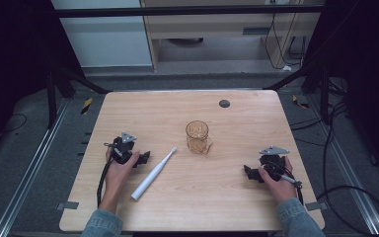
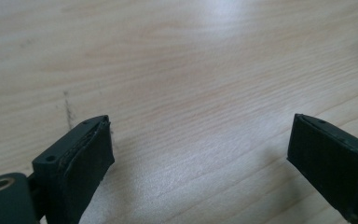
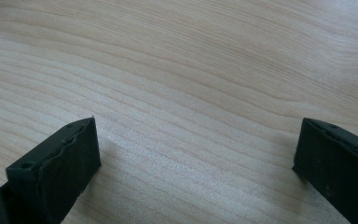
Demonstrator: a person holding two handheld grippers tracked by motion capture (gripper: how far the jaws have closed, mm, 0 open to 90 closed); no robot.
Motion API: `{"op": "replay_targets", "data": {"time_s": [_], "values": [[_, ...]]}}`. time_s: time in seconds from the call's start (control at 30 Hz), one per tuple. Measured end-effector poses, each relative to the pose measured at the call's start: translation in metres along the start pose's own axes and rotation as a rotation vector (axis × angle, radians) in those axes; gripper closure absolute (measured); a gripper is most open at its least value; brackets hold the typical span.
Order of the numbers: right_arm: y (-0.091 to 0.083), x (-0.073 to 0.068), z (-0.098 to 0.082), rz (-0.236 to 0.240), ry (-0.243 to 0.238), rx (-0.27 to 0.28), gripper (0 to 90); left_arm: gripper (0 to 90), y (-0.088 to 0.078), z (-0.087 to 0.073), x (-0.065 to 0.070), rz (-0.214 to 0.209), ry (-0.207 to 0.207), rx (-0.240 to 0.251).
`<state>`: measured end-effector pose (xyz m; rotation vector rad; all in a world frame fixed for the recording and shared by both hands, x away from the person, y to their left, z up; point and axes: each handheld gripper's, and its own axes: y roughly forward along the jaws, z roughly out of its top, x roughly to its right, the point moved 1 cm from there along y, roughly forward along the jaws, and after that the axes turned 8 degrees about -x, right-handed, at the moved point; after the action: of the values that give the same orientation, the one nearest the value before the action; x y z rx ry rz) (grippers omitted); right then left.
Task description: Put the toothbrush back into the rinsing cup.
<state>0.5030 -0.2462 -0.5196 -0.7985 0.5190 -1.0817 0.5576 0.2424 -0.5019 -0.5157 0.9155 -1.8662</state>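
A white electric toothbrush [image 1: 153,174] lies slantwise on the wooden table [image 1: 187,207], its head toward a clear amber glass mug [image 1: 198,137] standing upright at the middle. My left gripper [image 1: 144,158] rests on the table just left of the toothbrush, held in a hand, its jaws pointing right. In the left gripper view my left gripper [image 2: 200,154] is open, with bare wood between its jaws. My right gripper [image 1: 249,173] rests at the table's right, below and right of the mug. In the right gripper view my right gripper [image 3: 196,163] is open with nothing in it.
A small dark round disc [image 1: 224,103] sits near the table's far edge. Cables [image 1: 345,192] trail on the floor to the right, and black stand legs [image 1: 59,84] rise at both far corners.
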Motion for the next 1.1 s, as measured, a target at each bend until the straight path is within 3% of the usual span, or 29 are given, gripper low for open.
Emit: {"op": "replay_targets", "data": {"time_s": [0.17,0.3,0.43,0.53,0.6,0.67,0.73,0.83,0.97,1.0,1.1], "values": [[0.0,0.0,0.0,0.003,-0.002,0.0,0.4,6.1,-0.018,0.002,0.01,-0.019,0.035,0.027],[0.0,0.0,0.0,0.007,-0.004,-0.001,0.3,7.0,-0.036,0.005,0.018,-0.023,0.042,0.015],[0.0,0.0,0.001,0.003,-0.002,-0.002,0.3,9.2,-0.051,0.006,0.021,0.006,0.027,-0.044],[0.001,0.001,0.001,0.006,-0.005,0.0,0.3,9.6,-0.058,0.007,0.023,-0.015,0.023,-0.082],[0.0,0.001,0.001,0.006,-0.005,-0.001,0.4,9.5,-0.06,0.008,0.027,-0.01,0.039,-0.104],[0.0,0.001,0.001,0.005,-0.007,-0.002,0.4,8.0,-0.061,0.01,0.036,0.04,0.09,-0.129],[0.0,0.001,0.001,0.004,-0.007,-0.002,0.4,8.1,-0.06,0.01,0.045,0.001,0.099,-0.133],[0.0,0.0,0.001,0.004,-0.005,-0.001,0.5,8.2,-0.057,0.013,0.053,0.009,0.13,-0.146],[0.0,0.0,0.001,0.003,-0.006,-0.001,0.5,9.8,-0.059,0.021,0.059,-0.088,0.102,-0.13],[0.0,0.0,0.001,0.003,-0.006,-0.001,0.5,10.1,-0.059,0.024,0.06,-0.108,0.111,-0.14],[0.0,0.0,0.001,0.003,-0.006,-0.001,0.5,10.7,-0.06,0.027,0.064,-0.102,0.133,-0.167]]}}
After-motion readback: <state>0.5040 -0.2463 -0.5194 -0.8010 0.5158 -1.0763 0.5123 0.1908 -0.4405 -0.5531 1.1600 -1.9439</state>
